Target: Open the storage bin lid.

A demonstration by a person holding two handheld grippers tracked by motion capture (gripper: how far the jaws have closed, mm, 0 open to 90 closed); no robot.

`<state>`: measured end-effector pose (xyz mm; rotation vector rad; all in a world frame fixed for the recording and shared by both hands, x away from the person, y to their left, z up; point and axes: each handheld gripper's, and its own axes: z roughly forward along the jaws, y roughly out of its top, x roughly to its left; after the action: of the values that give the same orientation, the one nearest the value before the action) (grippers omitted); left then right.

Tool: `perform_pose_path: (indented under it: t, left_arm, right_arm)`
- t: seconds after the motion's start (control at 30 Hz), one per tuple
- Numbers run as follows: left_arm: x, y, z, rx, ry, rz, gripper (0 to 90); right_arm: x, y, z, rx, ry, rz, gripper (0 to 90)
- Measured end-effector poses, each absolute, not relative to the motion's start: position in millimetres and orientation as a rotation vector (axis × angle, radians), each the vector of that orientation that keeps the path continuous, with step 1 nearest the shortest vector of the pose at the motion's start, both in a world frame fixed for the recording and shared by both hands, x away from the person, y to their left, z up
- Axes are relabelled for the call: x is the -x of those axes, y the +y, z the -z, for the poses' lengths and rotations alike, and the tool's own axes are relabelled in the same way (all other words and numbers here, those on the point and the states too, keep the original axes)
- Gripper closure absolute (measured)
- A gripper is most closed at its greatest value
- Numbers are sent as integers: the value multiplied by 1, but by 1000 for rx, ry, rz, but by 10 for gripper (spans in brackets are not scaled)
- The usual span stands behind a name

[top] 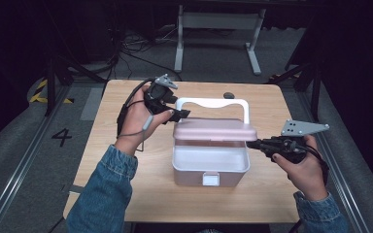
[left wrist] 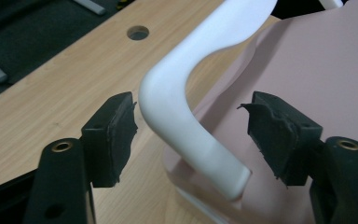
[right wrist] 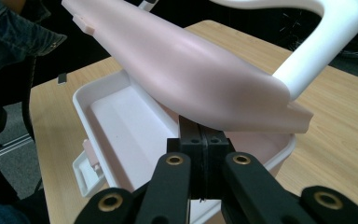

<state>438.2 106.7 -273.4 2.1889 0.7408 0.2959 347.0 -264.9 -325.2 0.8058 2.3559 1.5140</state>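
right claw [right wrist: 200,140]: nearest the lens; jaws pressed together, tips tucked under the right end of the lid [right wrist: 191,79], at the box rim. Looks to be propping the lid, not pinching it.
lid: pink, half raised, tilted over the box [top: 210,167]; white handle [top: 212,103] stands up behind it.
box: white tray, interior looks bare; mid-worktop [top: 107,145], front latch [top: 211,179] hanging loose.
left claw [left wrist: 191,135]: jaws wide apart, straddling the handle's bend; pads clear of it on both sides, nothing gripped.
step in hand: judged to be swinging the lid fully open, or handing the hold from handle to lid edge.
doing it well: keep the right claw firmly under the lid so it does not drop; draw the left claw off straight so a pad does not snag the handle; lift in the hinge's arc, slowly, so the light box does not slide.
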Motion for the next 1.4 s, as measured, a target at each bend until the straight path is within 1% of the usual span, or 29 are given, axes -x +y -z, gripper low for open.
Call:
perform_pose_path:
  t: [0.07, 0.27, 0.63, 0.8, 0.87, 1.03, 1.17, 1.27, 1.4]
  left_arm:
    - [-432, 113, 271, -2187, 742, -326, 281]
    - [-418, 129, 271, -2160, 760, -379, 284]
    - [-405, 151, 279, -2161, 800, -395, 253]
    - [-399, 150, 286, -2187, 787, -416, 217]
    - [-396, 147, 286, -2211, 756, -426, 205]
    - [-394, 132, 286, -2207, 655, -464, 179]
    - [-394, 119, 284, -2200, 602, -466, 213]
    - [-394, 110, 281, -2185, 573, -457, 265]
    - [-395, 100, 277, -2161, 553, -483, 326]
  right_arm:
    - [-349, -265, 323, -802, 2341, -1522, 900]
    - [-354, -264, 318, -794, 2307, -1556, 900]
    - [-364, -264, 312, -789, 2239, -1599, 900]
    - [-369, -263, 310, -793, 2202, -1617, 900]
    - [-370, -263, 310, -797, 2192, -1623, 900]
    - [-372, -265, 310, -810, 2191, -1628, 900]
    - [-373, -266, 310, -818, 2188, -1637, 900]
    - [-373, -268, 310, -820, 2187, -1638, 900]
    - [-374, -268, 310, -822, 2185, -1645, 900]
